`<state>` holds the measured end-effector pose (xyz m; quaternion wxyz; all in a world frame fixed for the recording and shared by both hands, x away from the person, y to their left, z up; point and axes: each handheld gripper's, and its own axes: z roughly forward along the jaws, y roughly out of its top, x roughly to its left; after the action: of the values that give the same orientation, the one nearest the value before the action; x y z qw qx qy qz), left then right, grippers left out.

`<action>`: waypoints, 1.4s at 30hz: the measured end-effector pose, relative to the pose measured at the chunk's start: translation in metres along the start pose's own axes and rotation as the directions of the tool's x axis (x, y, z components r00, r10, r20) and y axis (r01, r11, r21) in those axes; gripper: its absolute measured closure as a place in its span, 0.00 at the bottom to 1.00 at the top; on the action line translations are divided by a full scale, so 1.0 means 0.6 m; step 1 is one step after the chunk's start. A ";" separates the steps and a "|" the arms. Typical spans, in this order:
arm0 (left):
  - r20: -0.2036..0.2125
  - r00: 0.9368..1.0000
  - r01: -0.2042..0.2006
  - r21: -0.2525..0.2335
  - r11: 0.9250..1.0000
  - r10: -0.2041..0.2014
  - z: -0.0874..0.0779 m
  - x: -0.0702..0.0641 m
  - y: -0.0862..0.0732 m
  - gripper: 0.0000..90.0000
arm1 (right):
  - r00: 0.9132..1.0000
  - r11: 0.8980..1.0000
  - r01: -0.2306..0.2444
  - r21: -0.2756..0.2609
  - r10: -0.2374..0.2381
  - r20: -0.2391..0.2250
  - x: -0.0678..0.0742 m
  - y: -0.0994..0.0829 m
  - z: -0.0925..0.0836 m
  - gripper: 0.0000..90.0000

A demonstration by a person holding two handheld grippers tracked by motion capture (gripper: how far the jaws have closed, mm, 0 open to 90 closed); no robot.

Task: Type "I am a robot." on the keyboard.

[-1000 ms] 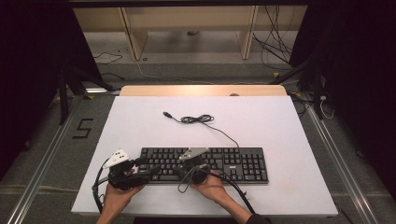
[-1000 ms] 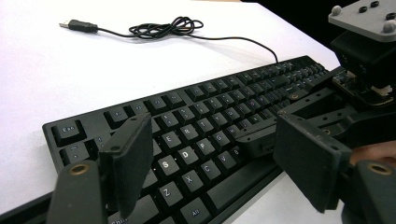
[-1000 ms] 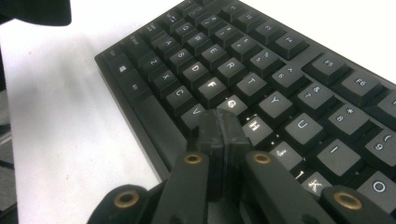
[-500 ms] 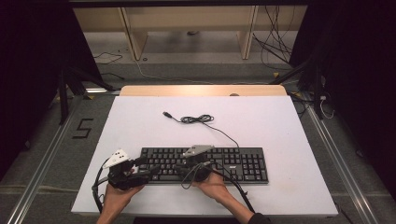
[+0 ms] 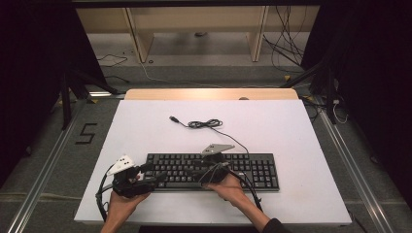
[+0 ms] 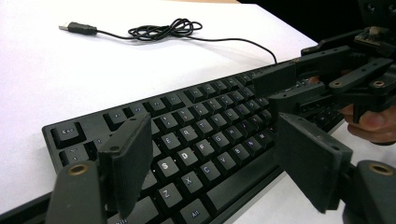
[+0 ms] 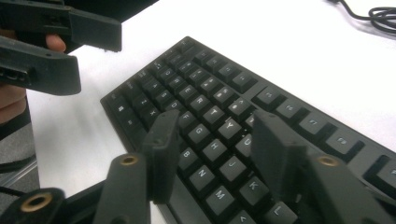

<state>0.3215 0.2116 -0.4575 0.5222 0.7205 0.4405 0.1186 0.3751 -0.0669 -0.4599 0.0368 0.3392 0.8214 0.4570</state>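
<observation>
A black keyboard (image 5: pixel 252 167) lies near the front of the white table (image 5: pixel 272 126). Its thin cable runs back to a loose coil (image 5: pixel 204 124) with a USB plug (image 5: pixel 173 118). My left gripper (image 5: pixel 156 175) hangs open over the keyboard's left end (image 6: pixel 187 107), with nothing between its jaws (image 6: pixel 212 135). My right gripper (image 5: pixel 194 172) hovers over the letter keys (image 7: pixel 210 88). Its jaws have just been opening and stand apart (image 7: pixel 217 135), holding nothing. The two grippers point toward each other, close together. The left gripper view shows the right gripper (image 6: pixel 322 79) at its right.
A wooden strip (image 5: pixel 209 93) borders the table's far edge, with shelf legs and loose cables on the floor behind. Bare tabletop lies around the coil (image 6: pixel 163 30) and right of the keyboard. A "5" marks the floor (image 5: pixel 86 133) at the left.
My right gripper has lifted a little and shifted right over the keys, and its jaws have parted. The left gripper and the keyboard have stayed put.
</observation>
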 end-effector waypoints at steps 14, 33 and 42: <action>0.001 1.000 -0.003 0.000 1.000 0.003 0.000 -0.001 0.000 0.30 | 0.998 1.000 -0.026 -0.006 0.027 0.054 -0.025 0.006 -0.017 0.52; 0.000 1.000 -0.009 -0.002 1.000 0.009 -0.001 -0.001 0.000 0.30 | 0.992 0.999 -0.018 0.030 0.014 0.122 -0.042 -0.004 -0.022 0.95; 0.000 1.000 -0.010 -0.002 1.000 0.010 -0.001 -0.001 0.000 0.30 | 0.991 0.998 -0.020 0.066 0.011 0.133 -0.043 -0.011 -0.011 1.00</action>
<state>0.3208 0.2112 -0.4569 0.5222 0.7223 0.4368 0.1216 0.3890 -0.0893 -0.4674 0.0760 0.3761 0.8295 0.4057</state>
